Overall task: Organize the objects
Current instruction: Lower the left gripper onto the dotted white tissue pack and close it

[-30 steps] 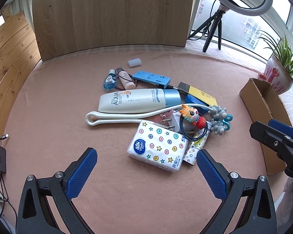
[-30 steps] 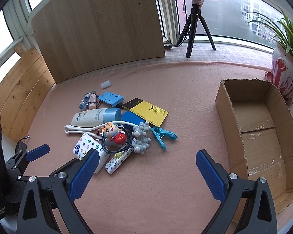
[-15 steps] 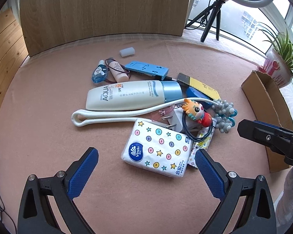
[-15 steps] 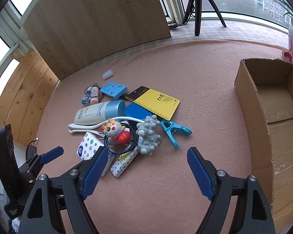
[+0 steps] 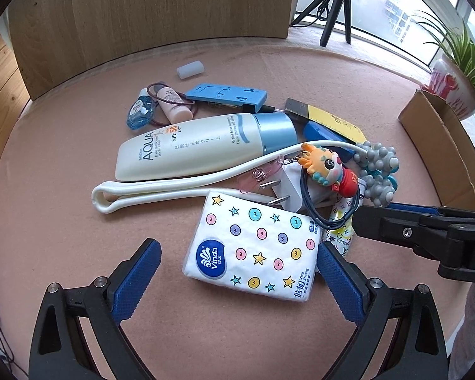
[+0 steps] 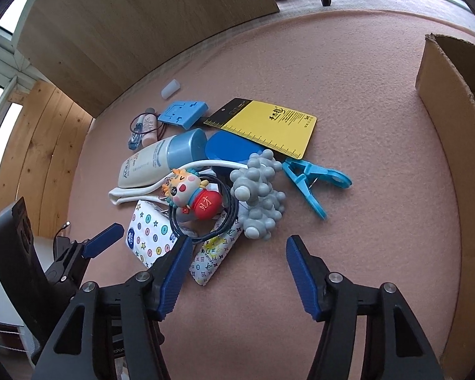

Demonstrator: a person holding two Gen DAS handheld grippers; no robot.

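You work over a pink felt mat [image 6: 348, 101]. On it lie a sunscreen tube [image 5: 202, 148], tissue pack [image 5: 256, 250], blue clip [image 6: 313, 180] and cardboard box [image 6: 452, 145].

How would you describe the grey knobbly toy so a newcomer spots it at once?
Start at the cardboard box, then cross the pink mat to the pile. The grey knobbly toy lies on the side facing the box, between the cartoon keychain and the blue clothespin. It alone is a cluster of round grey balls.
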